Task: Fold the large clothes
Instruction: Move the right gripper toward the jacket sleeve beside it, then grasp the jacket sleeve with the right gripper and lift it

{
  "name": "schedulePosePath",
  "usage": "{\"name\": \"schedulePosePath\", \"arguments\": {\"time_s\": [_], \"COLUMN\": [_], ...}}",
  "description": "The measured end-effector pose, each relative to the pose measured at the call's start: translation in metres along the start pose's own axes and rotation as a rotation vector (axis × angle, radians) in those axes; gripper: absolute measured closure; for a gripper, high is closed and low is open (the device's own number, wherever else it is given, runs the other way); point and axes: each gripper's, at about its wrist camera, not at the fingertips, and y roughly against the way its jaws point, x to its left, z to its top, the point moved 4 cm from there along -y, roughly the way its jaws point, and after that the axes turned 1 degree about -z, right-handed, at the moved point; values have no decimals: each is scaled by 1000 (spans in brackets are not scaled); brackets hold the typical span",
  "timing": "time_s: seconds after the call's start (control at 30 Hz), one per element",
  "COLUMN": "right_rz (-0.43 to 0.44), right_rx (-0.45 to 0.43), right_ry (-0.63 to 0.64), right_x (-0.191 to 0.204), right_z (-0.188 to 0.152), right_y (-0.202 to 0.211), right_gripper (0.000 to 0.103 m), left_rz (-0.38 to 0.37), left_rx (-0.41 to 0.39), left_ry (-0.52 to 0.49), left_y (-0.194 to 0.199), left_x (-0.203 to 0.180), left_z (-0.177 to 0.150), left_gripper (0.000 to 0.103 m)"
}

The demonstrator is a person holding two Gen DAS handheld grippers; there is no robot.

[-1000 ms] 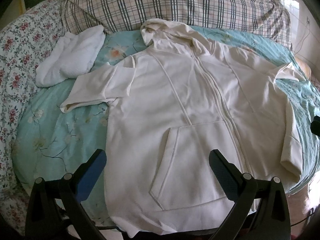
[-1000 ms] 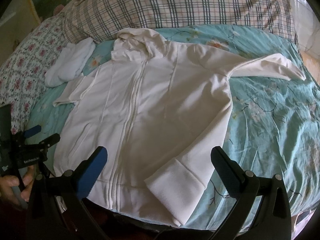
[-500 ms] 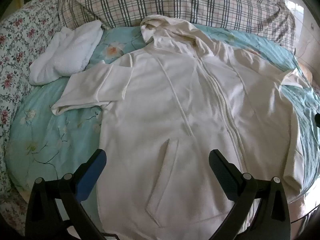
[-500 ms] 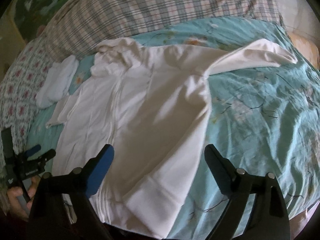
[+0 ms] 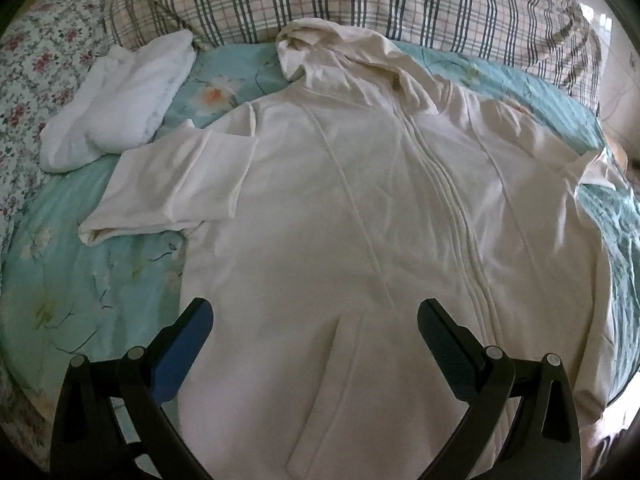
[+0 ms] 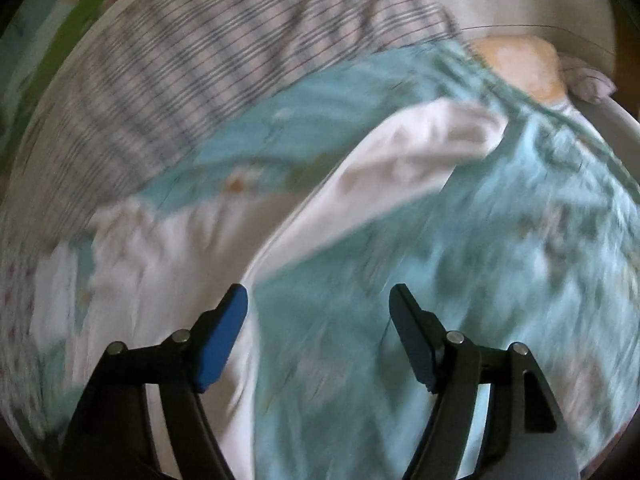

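A big white hoodie (image 5: 360, 220) lies flat on the bed (image 5: 100, 280), zip side up, hood near the plaid pillow (image 5: 360, 0). On the left, a short folded sleeve (image 5: 172, 188) rests on bare blue sheet, and there is open sheet all down that side. A small white towel (image 5: 120, 100) sits just past the sleeve, near the flowery pillow (image 5: 36, 60). The left gripper (image 5: 316, 332) hangs over the hoodie's lower half with its jaws wide apart and nothing in them.

The right view is very blurry. The right gripper (image 6: 320, 320) is over bare sheet beside the hoodie's edge. Its jaws have just been closing, but they are apart and hold nothing. The long sleeve (image 6: 420, 148) seems to reach out toward the bed's far edge.
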Motion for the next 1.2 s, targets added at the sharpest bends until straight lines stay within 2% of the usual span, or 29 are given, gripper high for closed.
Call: {"name": "schedulePosePath", "arguments": {"time_s": [0.13,0.23,0.33,0.4,0.43,0.47,0.5,0.53,0.57,0.6,0.67,0.83,0.93,1.0,1.2], "right_rz": [-143,-212,-307,-328,-334,-348,-346,-316,-289,-257,-139,140,304,430,671], "right_rx": [-18,11,66,124,143,160,152,134,103,69,13,-17,16,70,236], "right_ry": [-84,-130,-131,-137,-142,-139,-134,-133,-121,-92,-21,122,203,253,427], "right_x": [-33,-53,-67,-78,-83,-87,-89,-87,-80,-71,-38,55,128,186,325], "right_z": [81,123,145,146,146,144,142,141,140,139,129,91,52,15,-98], "right_y": [-56,-100,-142,-164,-171,-177,-177,-174,-167,-159,-138,-105,-94,-92,-96], "right_gripper": [29,29,29,32,49,61,83,94,94,99,99,99,99,99,99], "left_rz": [1,8,2,-11,-21,-34,-45,-50,-55,-61,-81,-143,-169,-182,-252], "left_rx": [25,50,71,71,72,70,67,66,61,55,51,43,25,17,4], "left_ry": [-14,-31,-33,-23,-15,-6,1,5,8,13,27,87,122,149,232], "left_y": [-15,-31,-48,-57,-61,-65,-67,-70,-71,-72,-72,-64,-53,-49,-39], "left_x": [-5,-10,-16,-19,-21,-23,-24,-24,-24,-24,-22,-9,5,15,47], "left_z": [4,9,17,25,29,32,36,39,42,44,47,42,35,33,21], "left_gripper": [1,1,1,1,1,1,1,1,1,1,1,1,1,1,1]}}
